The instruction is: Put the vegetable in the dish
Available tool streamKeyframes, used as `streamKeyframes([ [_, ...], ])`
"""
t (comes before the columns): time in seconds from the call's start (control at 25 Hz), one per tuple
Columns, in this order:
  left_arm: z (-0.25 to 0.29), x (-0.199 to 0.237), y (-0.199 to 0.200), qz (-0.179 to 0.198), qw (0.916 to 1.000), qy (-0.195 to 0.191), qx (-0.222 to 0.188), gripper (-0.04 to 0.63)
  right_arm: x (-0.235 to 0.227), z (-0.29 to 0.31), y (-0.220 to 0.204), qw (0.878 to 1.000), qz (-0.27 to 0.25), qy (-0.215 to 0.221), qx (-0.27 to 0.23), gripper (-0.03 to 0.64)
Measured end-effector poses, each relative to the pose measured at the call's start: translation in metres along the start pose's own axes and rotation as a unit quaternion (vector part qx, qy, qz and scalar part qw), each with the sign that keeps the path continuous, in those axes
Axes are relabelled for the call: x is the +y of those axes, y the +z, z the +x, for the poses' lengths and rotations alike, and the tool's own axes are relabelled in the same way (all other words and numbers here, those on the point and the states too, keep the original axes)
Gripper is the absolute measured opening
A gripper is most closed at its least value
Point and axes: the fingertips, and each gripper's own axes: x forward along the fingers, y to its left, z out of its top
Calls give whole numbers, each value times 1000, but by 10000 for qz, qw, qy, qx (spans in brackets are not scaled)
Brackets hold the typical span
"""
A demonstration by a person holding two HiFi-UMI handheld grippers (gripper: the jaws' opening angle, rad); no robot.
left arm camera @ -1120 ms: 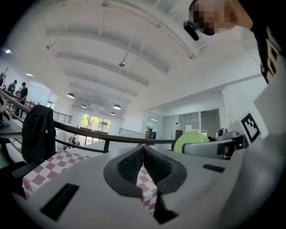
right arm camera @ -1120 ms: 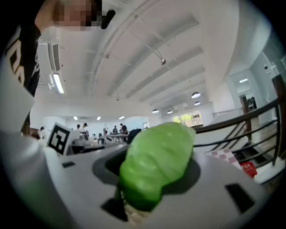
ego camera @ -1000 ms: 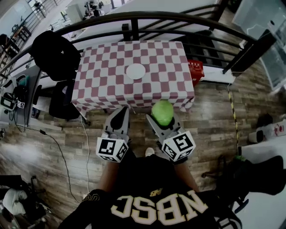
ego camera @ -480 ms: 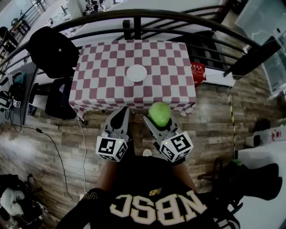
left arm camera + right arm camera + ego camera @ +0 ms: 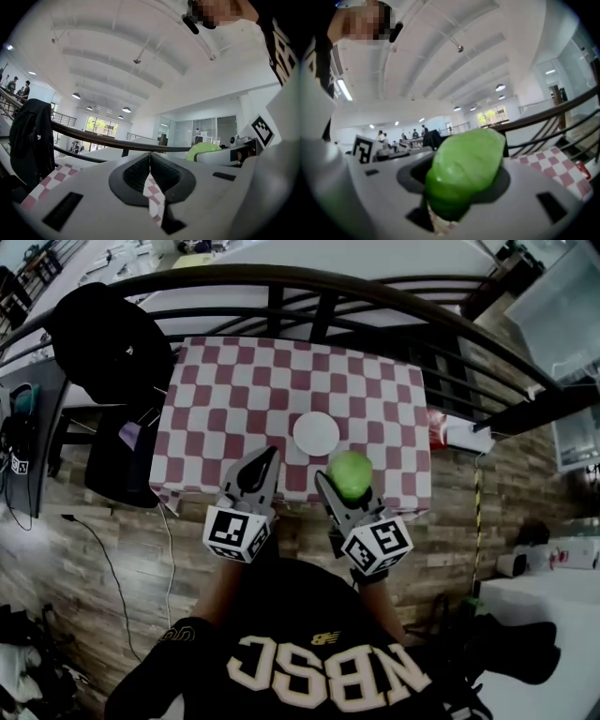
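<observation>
My right gripper (image 5: 349, 482) is shut on a green vegetable (image 5: 351, 473), held over the near edge of the checkered table (image 5: 225, 399). In the right gripper view the vegetable (image 5: 464, 171) fills the space between the jaws. A small white round dish (image 5: 316, 434) lies on the table just beyond and left of the vegetable. My left gripper (image 5: 268, 457) hangs beside the right one, left of the dish, jaws shut and empty; its pads (image 5: 140, 172) meet in the left gripper view, where the vegetable (image 5: 204, 150) shows at the right.
A dark curved railing (image 5: 281, 277) runs behind the table. A black chair with a jacket (image 5: 108, 343) stands at the table's left. A red-and-white object (image 5: 450, 432) sits past the right end. Wooden floor (image 5: 112, 559) lies below.
Both grippers and the vegetable have come forward from over the floor to the table's near edge, close to the dish. Neither gripper's jaws changed.
</observation>
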Motion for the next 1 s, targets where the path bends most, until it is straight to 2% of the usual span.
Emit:
streamKeyframes([
  [0.2,34,60,6,-28,9999,-168,10,23,-12,72,1,9996,191,-137,143,213],
  [0.4,56,91,-8,-209,9988,-410,195,23,-22,109,-10,9984,355,-243,368,213],
  [0.72,100,111,-47,-514,9952,-500,669,23,-76,135,-44,9931,861,-371,705,213],
  [0.88,130,116,-72,-651,9926,-404,941,23,-112,147,-77,9883,1039,-379,1055,213],
  [1.0,141,107,-97,-681,9878,-532,1296,23,-133,147,-110,9807,1280,-411,1419,213],
])
